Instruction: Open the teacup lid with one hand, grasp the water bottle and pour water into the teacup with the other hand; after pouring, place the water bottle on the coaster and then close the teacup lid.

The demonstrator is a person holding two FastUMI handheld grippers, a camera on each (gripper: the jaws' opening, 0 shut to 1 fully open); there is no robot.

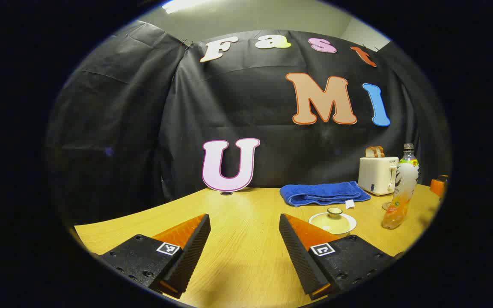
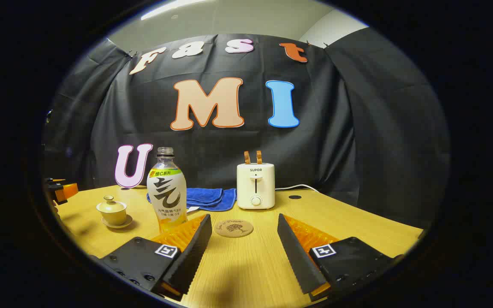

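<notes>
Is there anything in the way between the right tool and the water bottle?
Nothing visible blocks it. The right tool is open over bare table, and the water bottle stands upright just ahead on its left, with the coaster beside it.

"SUPOR" on the toaster [image 2: 255,185]

A wooden bench [image 2: 357,226] stands before a black cloth wall [image 2: 336,141] that wraps round it in creased panels, with a pale ceiling [image 2: 246,21] above, a strip light [image 1: 182,5] glowing at its edge, and a white wall [image 2: 332,30] at the corner.
</notes>
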